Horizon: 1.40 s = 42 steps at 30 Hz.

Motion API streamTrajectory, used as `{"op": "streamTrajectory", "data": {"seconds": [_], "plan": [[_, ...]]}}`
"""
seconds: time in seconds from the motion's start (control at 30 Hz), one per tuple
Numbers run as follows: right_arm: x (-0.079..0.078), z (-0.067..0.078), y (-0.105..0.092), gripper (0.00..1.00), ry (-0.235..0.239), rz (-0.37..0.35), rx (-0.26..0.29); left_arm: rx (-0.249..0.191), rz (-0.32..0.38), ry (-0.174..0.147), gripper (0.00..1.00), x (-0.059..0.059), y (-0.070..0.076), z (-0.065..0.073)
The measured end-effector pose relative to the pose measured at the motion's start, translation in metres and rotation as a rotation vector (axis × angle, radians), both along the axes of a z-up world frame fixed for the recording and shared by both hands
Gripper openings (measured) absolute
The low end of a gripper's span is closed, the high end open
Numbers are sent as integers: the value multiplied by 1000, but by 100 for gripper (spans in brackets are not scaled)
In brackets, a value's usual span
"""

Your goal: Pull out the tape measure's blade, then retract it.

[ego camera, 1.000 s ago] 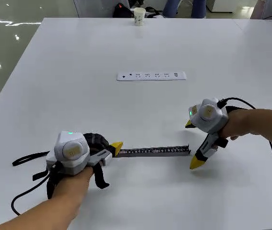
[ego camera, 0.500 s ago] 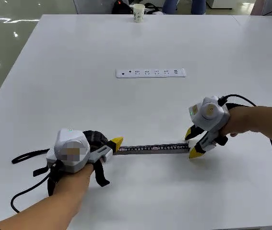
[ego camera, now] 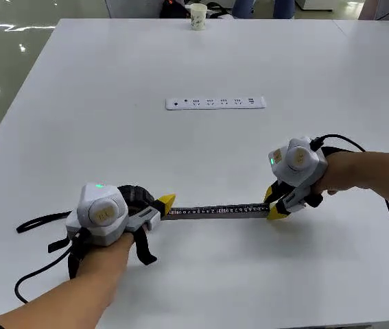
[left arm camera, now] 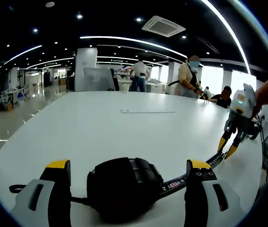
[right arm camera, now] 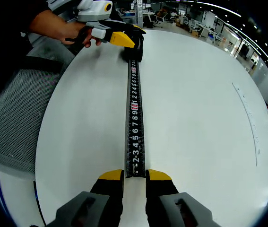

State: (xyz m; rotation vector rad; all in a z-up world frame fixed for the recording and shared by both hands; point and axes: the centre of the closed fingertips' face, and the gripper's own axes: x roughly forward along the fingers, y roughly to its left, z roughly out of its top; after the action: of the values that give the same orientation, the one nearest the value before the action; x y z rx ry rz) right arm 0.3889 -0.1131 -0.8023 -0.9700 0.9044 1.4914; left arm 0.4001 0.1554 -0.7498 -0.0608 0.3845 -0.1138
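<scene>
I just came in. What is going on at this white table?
Someone works with tongs in each hand. The left tongs stand around the black tape measure case; whether they press on it is unclear. The right tongs are closed on the end of the blade, which lies drawn out flat on the white table between the two. A power strip lies further back.

The black tape measure [ego camera: 136, 197] sits at left, its dark numbered blade [ego camera: 218, 210] drawn out flat, straight rightward.
</scene>
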Motion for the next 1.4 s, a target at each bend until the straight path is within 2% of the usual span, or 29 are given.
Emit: {"op": "streamTrajectory", "data": {"seconds": [0.17,0.27,0.43,0.47,0.5,0.57,0.7,0.8,0.93,1.0,1.17,1.4], "plan": [[-1,0,0,13,-17,18,-7,-4,3,5,99,0,0,-1],[2,-1,-1,12,-51,77,-36,-9,7,7,98,0,0,-3],[6,-5,-1,12,-44,78,-67,-14,18,20,91,0,1,-6],[6,-4,-2,12,-37,45,-77,-14,21,24,89,-1,2,-6],[6,-4,-1,12,-41,63,-77,-15,22,28,86,-1,2,-7],[7,-5,-2,11,-29,29,-83,-17,26,38,82,-2,2,-8],[7,-6,-3,11,-30,25,-80,-26,23,71,72,-4,2,-15],[8,-6,-3,11,-31,11,-79,-29,30,84,67,-6,3,-17],[8,-6,-3,11,-32,5,-88,-13,28,106,66,-7,3,-19],[8,-7,-3,11,-34,3,-93,-40,49,114,64,-7,6,-18],[8,-7,-3,11,-35,-11,-94,-18,44,131,63,-7,4,-20],[7,-7,-2,11,-37,-18,-103,1,44,132,62,-8,5,-21]]}}
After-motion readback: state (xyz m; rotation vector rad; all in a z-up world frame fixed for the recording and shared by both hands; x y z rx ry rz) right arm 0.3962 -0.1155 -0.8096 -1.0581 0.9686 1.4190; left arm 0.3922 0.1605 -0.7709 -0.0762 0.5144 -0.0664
